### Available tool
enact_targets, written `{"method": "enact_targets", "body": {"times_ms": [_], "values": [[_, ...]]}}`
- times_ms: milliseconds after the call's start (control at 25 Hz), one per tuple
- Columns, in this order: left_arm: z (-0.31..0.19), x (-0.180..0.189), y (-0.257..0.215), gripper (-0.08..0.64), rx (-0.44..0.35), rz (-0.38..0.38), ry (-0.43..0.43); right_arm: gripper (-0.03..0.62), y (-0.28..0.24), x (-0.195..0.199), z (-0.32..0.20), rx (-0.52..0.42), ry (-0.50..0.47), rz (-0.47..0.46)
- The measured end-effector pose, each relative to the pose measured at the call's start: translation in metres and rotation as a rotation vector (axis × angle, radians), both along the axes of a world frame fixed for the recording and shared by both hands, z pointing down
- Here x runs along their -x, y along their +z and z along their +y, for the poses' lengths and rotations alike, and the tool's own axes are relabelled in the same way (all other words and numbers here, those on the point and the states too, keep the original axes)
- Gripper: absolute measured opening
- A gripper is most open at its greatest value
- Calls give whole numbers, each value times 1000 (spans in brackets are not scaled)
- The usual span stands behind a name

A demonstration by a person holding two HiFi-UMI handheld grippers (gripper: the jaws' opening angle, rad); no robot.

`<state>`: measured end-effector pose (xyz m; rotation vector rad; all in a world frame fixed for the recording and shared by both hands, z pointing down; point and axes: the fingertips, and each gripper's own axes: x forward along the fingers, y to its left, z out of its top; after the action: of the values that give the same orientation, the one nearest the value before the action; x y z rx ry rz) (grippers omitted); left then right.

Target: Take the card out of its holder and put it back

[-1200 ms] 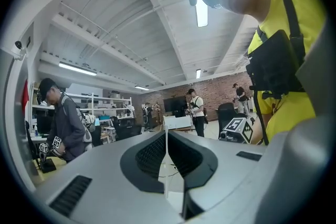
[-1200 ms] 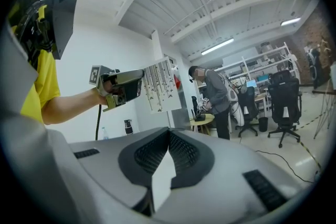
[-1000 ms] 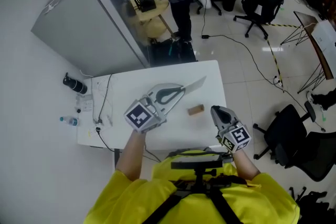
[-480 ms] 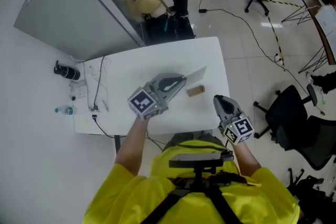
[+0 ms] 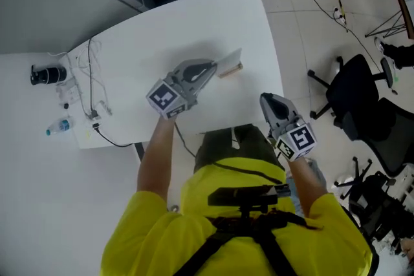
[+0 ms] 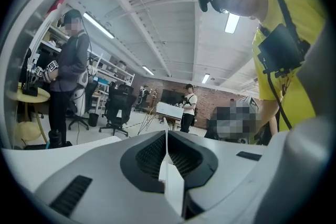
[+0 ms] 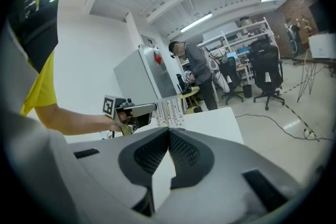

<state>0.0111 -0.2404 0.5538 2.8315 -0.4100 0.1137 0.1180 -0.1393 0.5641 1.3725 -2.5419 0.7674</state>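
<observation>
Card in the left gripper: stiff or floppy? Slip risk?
Probably stiff: the card sticks out flat from the left gripper, no droop. Likely light, since it looks very thin edge-on. Might pivot, being pinched near one end only.

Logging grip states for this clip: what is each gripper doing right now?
Left gripper: closed on the thin pale rectangular card.
Right gripper: closed, nothing between its jaws.

Your left claw covers the near end of the thin pale rectangular card. That card hides much of the small brown wooden holder block, so you cannot tell whether they touch. The small dark object beyond the desk is too small to identify.
</observation>
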Motion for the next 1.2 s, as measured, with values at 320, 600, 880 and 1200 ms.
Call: {"method": "enact_targets", "body": {"times_ms": [320, 600, 880, 1200], "values": [[-5, 3, 42, 8, 43, 56, 8, 6, 30, -2, 8, 63, 6, -7], [-5, 5, 63, 8, 53, 89, 30, 6, 42, 0, 4, 86, -4, -12], [-6, 8, 77, 8, 62, 98, 43, 6, 54, -3, 7, 120, 10, -32], [-5, 11, 92, 11, 83, 127, -19, 6, 61, -1, 1, 124, 21, -38]]}}
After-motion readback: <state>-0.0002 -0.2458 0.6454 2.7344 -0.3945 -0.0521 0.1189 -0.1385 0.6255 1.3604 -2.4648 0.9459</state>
